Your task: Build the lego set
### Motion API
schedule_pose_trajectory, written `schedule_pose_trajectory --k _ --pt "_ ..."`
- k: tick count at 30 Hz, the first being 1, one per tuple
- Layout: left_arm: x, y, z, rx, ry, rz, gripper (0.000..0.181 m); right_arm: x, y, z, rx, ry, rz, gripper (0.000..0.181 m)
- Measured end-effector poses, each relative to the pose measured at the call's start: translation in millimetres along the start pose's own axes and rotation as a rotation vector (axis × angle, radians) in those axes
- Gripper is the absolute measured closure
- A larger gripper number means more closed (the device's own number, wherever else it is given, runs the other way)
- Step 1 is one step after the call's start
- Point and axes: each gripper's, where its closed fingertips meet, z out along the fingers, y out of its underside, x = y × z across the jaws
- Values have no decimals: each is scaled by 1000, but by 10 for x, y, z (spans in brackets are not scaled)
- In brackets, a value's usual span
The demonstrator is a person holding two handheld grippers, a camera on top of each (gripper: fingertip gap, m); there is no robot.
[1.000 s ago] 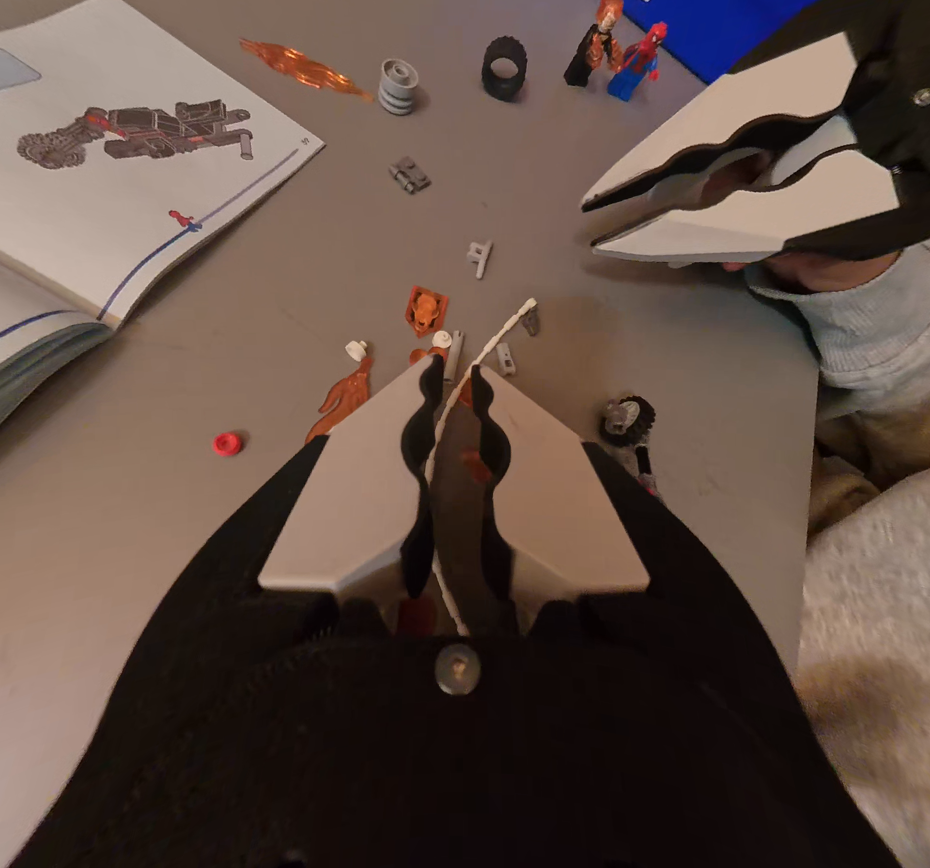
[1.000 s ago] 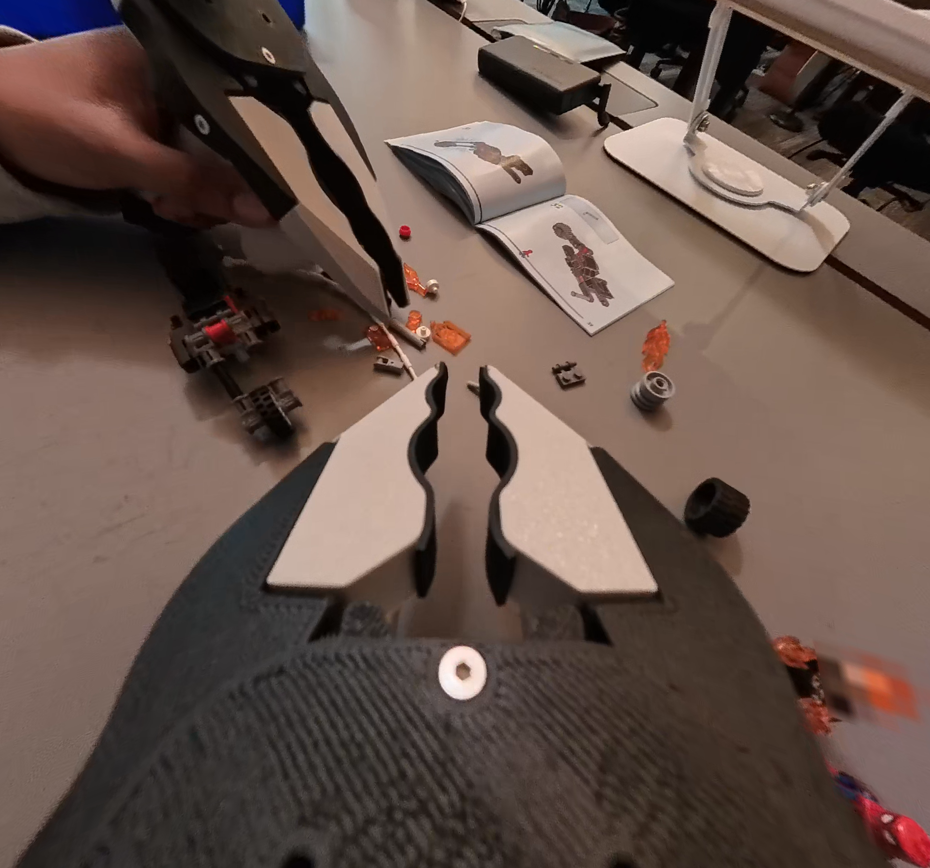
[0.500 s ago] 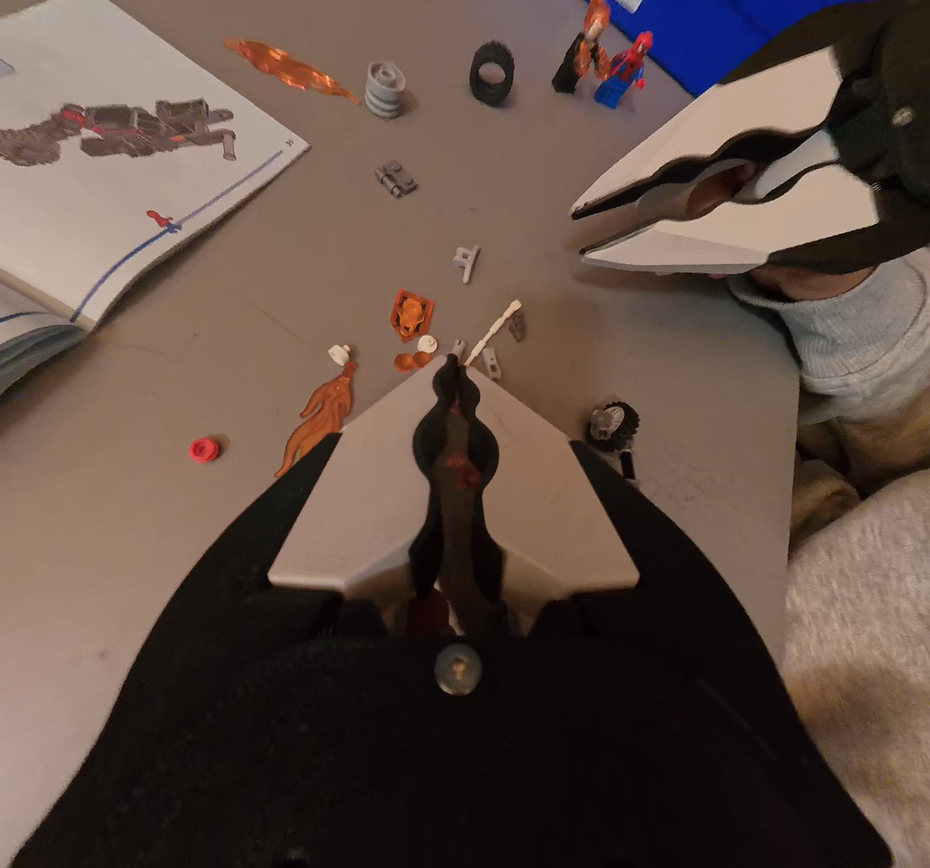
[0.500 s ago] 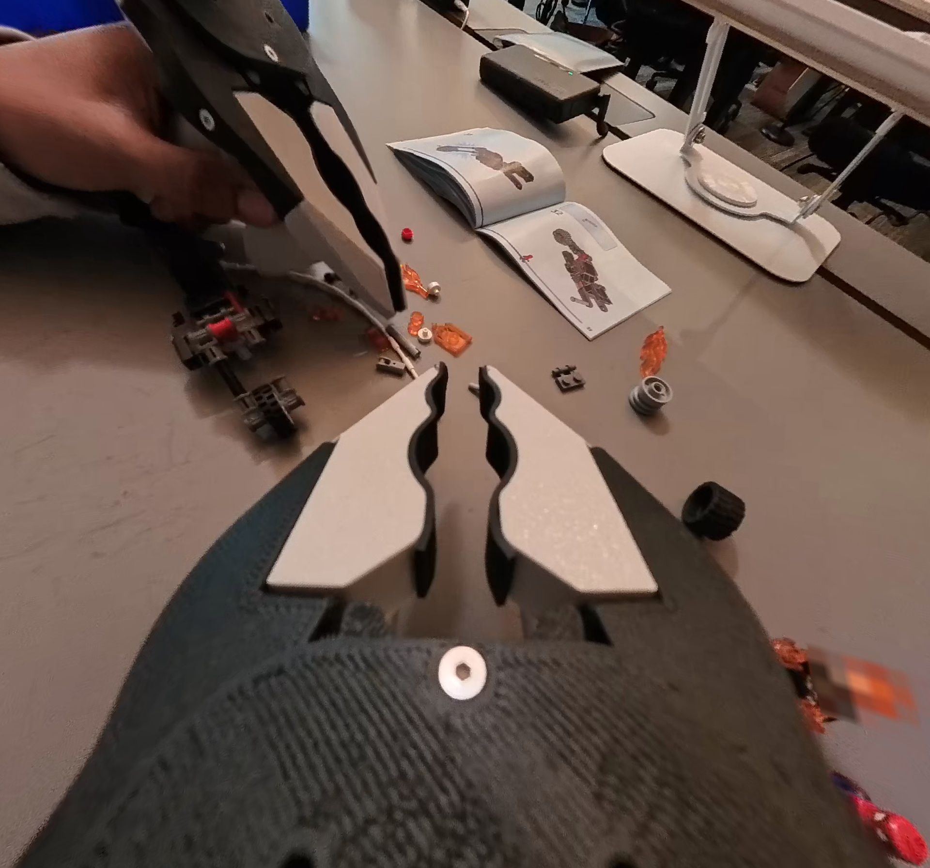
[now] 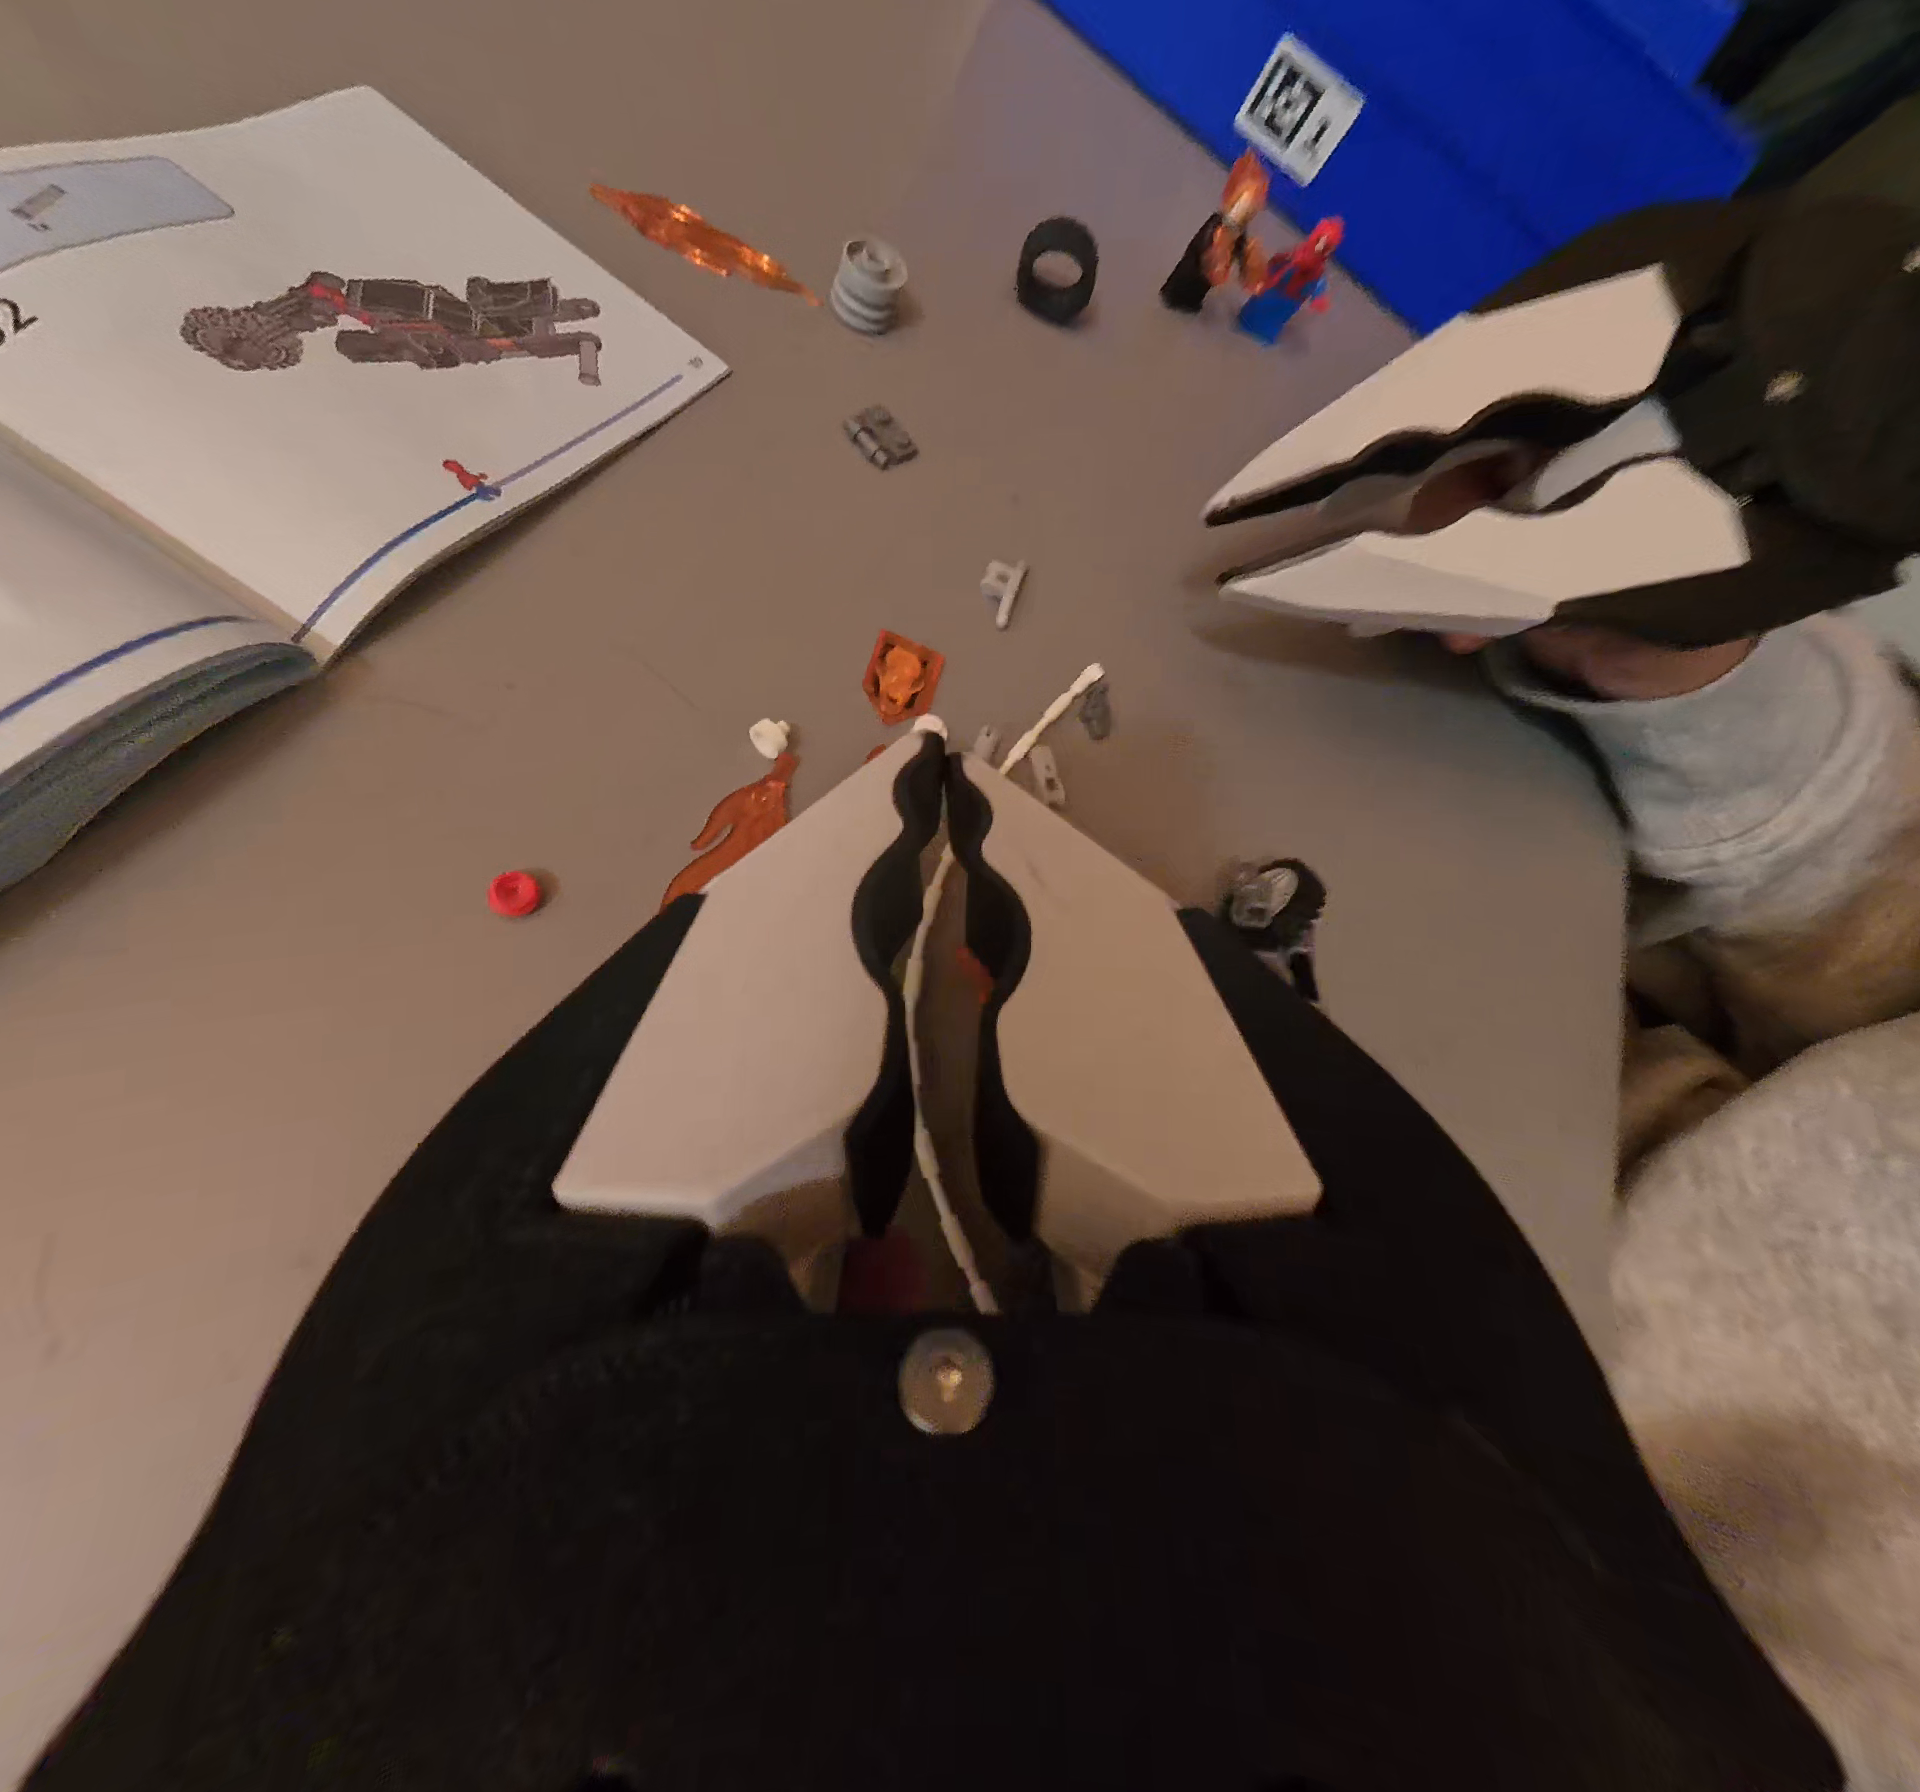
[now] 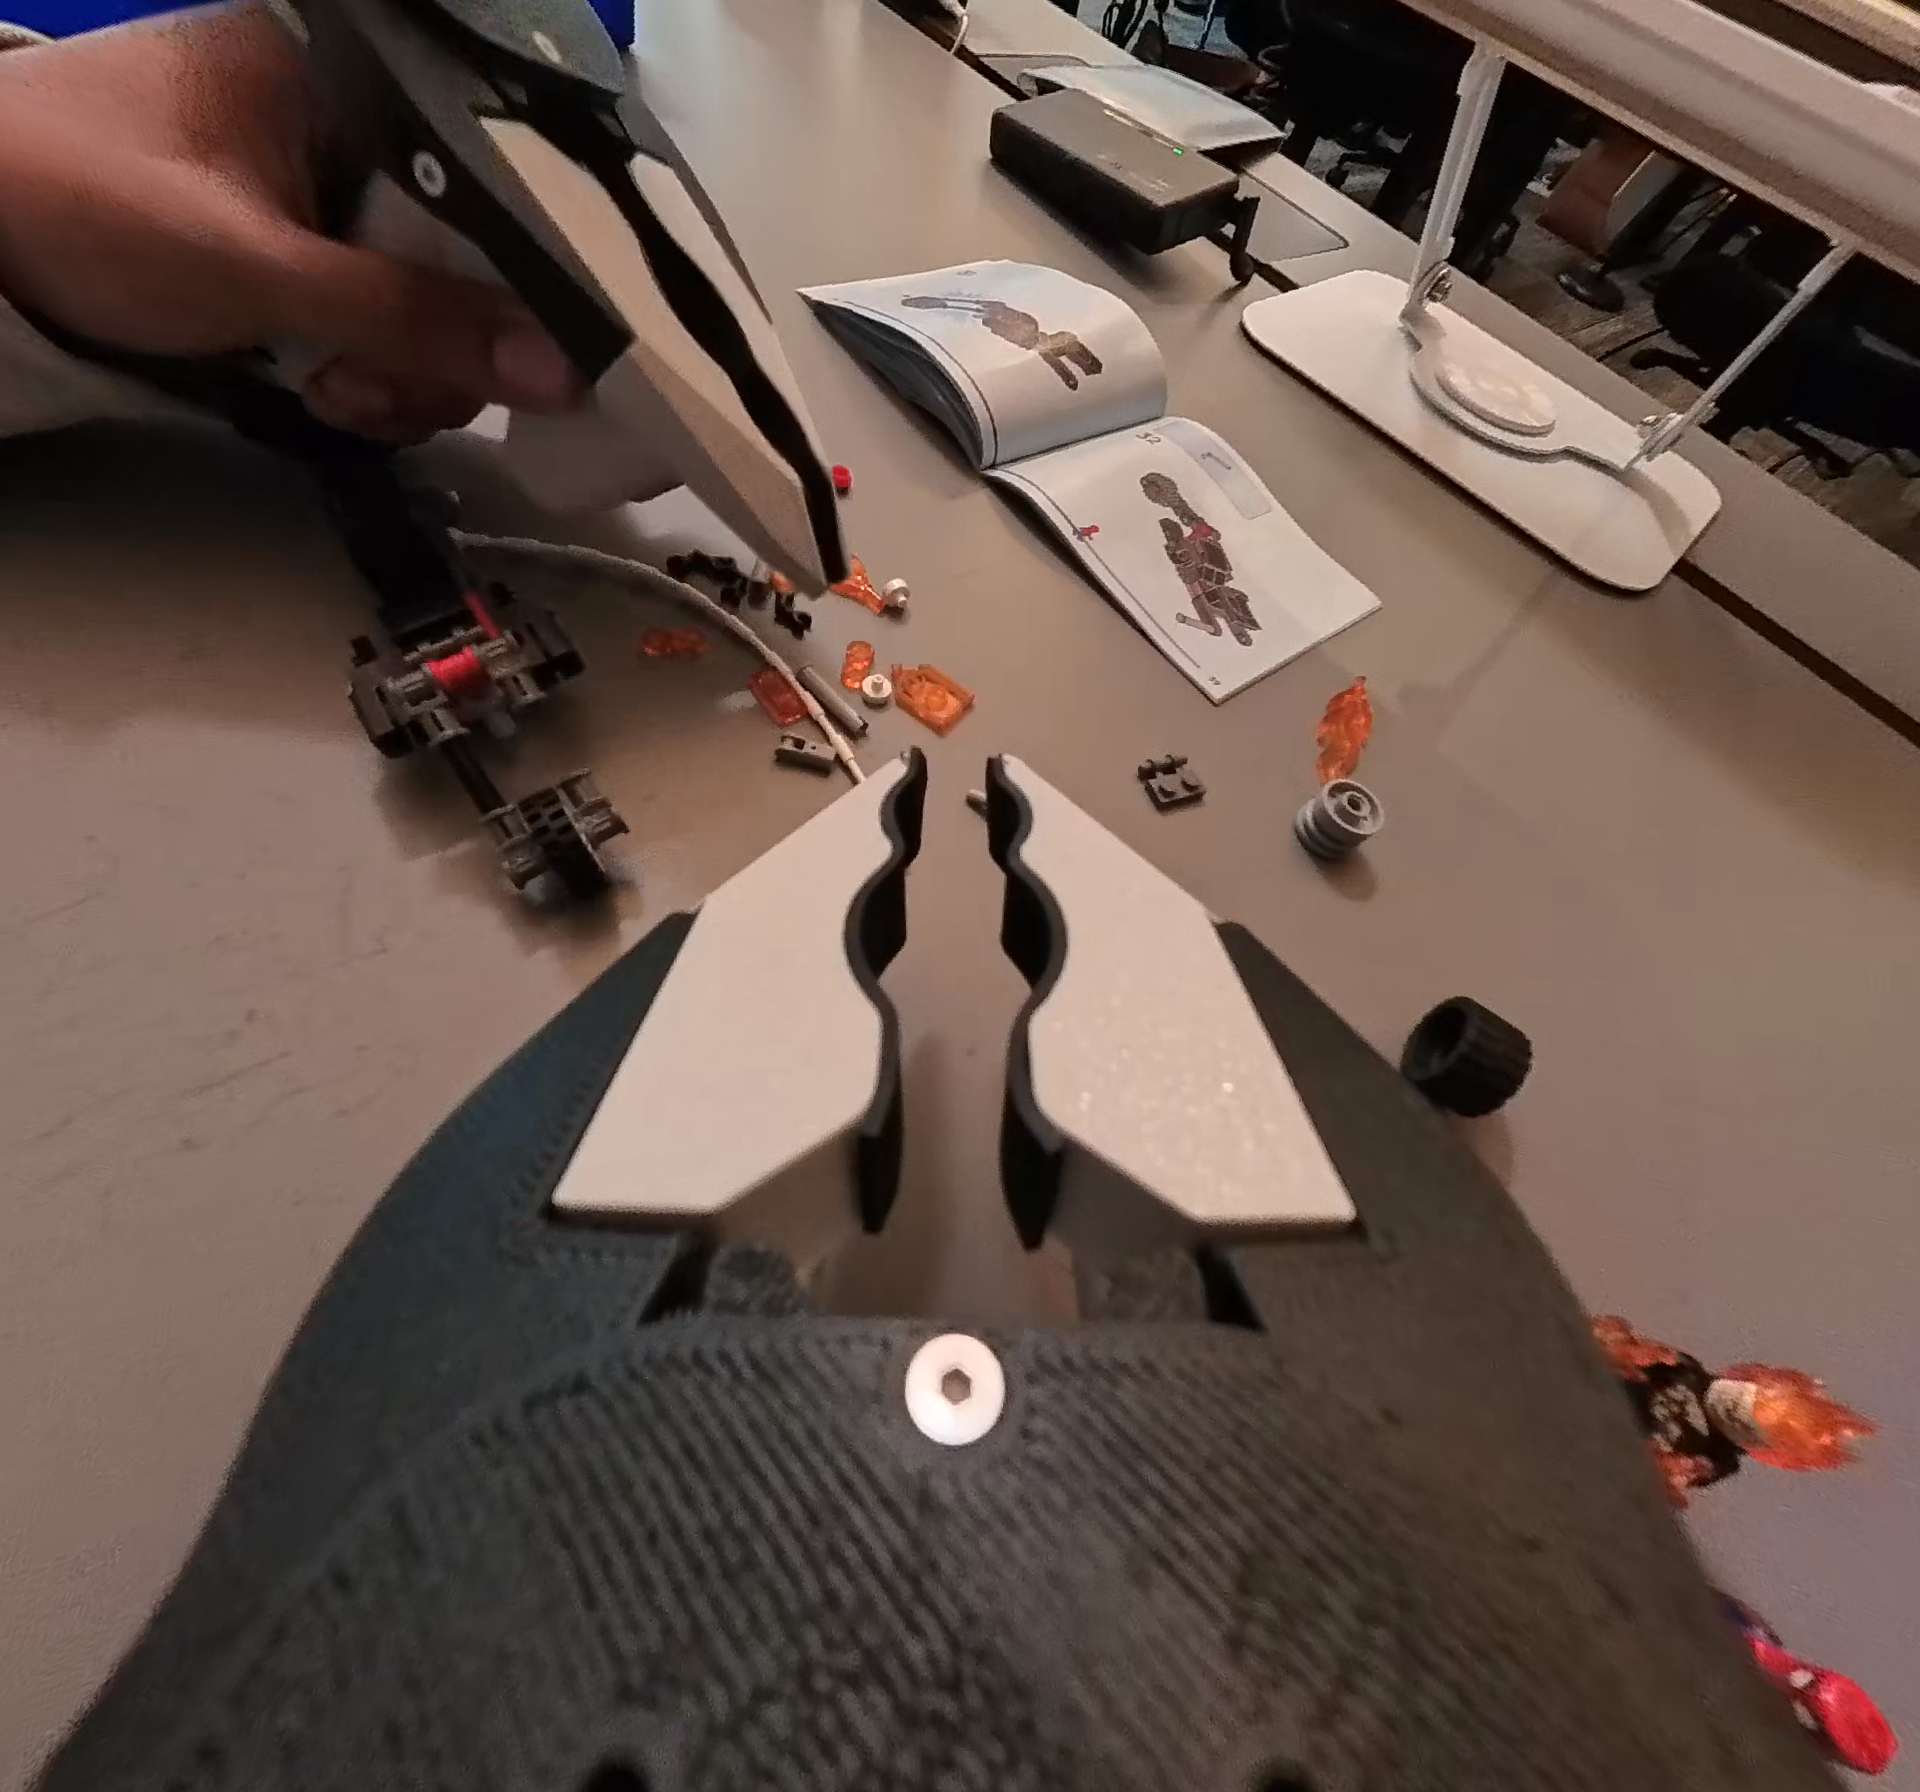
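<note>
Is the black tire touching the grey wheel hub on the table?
Apart. The left wrist view shows bare table between the black tire and the grey wheel hub; the right wrist view shows the same gap.

We see the two minifigures (image 6: 1756,1420) blurred and cut off at the table's near right edge

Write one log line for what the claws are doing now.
left claw: shut, empty, over orange pieces | right claw: open, empty, hovering
</note>
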Motion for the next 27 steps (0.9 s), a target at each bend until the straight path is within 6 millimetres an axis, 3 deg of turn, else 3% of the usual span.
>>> schedule_pose_trajectory --k 8,16,20,27 --pt "11 127 140 -106 -50 60 168 0 2 3 -3 1 -3 172" --pt "57 210 192 -165 -53 110 177 1 6 6 -7 2 -5 172" --pt "65 192 172 -148 -35 91 178 2 3 3 -5 5 -7 172" --pt "103 -11 31 -3 32 24 178 1 1 0 -2 11 -16 172"
